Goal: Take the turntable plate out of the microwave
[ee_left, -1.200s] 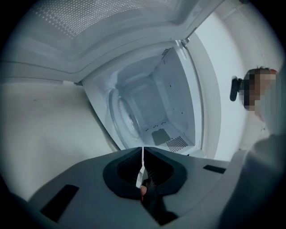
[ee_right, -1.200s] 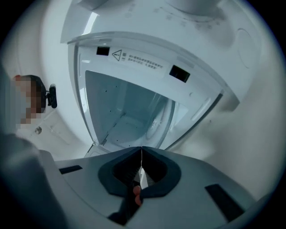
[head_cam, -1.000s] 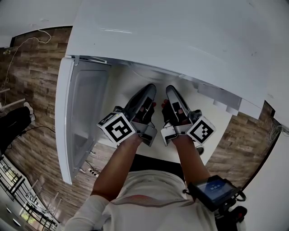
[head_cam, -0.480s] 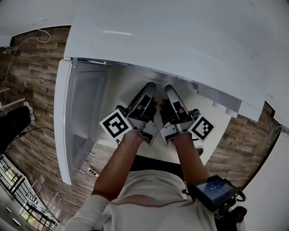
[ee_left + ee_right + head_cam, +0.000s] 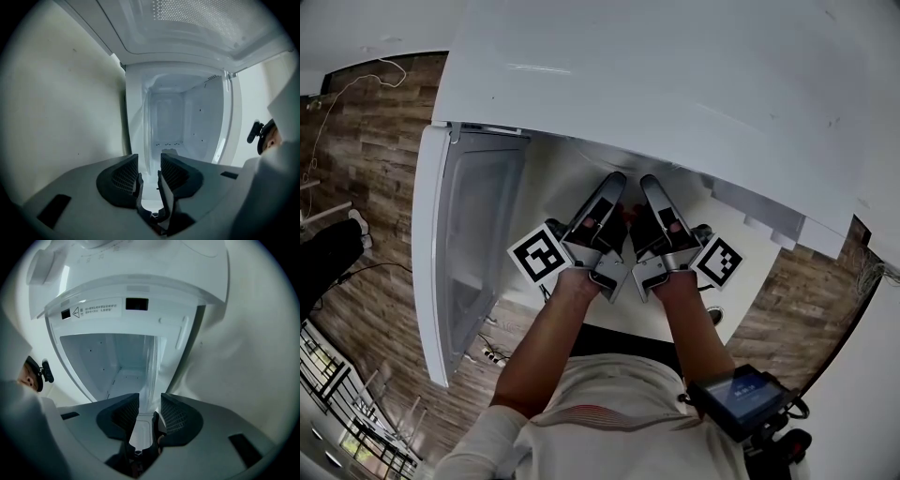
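The white microwave (image 5: 675,75) stands with its door (image 5: 473,244) swung out to the left. Both grippers reach side by side into its mouth, each rolled onto its side. The clear glass turntable plate (image 5: 147,131) shows edge-on as a pale streak running into the cavity (image 5: 187,117). Its rim lies in the gap of my left gripper (image 5: 150,161), whose jaws are opening, pads off the glass. In the right gripper view the plate (image 5: 151,376) likewise passes between the opening jaws of my right gripper (image 5: 150,401), untouched by the pads. The microwave top hides the fingertips in the head view.
The perforated door panel (image 5: 197,18) fills the top of the left gripper view. A warning label (image 5: 96,309) sits on the microwave's front frame. Wood-pattern floor (image 5: 375,187) lies to the left, with cables on it. A wrist device (image 5: 741,394) is at lower right.
Both grippers have rolled a little, their marker cubes turning, and have drawn closer together at the microwave mouth. They have barely shifted otherwise.
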A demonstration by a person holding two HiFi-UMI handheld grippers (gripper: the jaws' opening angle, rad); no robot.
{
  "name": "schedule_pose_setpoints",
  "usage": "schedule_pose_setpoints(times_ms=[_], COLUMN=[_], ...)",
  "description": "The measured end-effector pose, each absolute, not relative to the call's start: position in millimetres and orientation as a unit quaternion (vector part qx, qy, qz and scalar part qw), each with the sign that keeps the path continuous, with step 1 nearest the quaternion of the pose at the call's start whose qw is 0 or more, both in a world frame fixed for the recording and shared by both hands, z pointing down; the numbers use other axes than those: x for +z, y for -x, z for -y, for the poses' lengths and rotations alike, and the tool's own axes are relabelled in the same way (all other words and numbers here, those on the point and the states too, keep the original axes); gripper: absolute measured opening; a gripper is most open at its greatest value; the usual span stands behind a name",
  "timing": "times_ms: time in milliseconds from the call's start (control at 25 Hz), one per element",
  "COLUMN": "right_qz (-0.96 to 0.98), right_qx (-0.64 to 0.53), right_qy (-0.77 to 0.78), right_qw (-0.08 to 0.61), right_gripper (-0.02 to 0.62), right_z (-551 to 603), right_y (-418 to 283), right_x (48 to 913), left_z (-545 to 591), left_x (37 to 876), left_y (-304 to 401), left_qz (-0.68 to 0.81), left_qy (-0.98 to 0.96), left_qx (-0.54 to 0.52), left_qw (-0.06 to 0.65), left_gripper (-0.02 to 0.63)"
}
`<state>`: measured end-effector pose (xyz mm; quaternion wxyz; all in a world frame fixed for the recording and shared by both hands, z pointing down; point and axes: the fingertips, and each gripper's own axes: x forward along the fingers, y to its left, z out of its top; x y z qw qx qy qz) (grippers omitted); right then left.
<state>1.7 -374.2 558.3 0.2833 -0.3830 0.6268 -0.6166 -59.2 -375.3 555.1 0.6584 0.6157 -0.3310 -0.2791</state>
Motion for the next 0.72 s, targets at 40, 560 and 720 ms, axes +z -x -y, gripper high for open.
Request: schedule_pose_setpoints(times_ms=[40,560,720], right_qz=[-0.624,-0.590,-0.586], right_qx=[-0.619,-0.632,-0.636], right_qy=[0.382,0.391,0.387], right_qw=[0.285,0.315,0.320], right_gripper=[0.126,0.140,0.140], right_z=[375,392,396], right_y=[-1,-6,-4], right_x=[560,571,573], left_z=[378,401,404], left_x=[556,570,573], left_y=[60,62,63], left_qz=[0.331,0.332,0.330], left_qy=[-0.615,-0.592,-0.589], left_qx=[-0.280,-0.289,-0.284], left_qw=[0.658,0.675,0.681], left_gripper=[0.144,0.150,0.150])
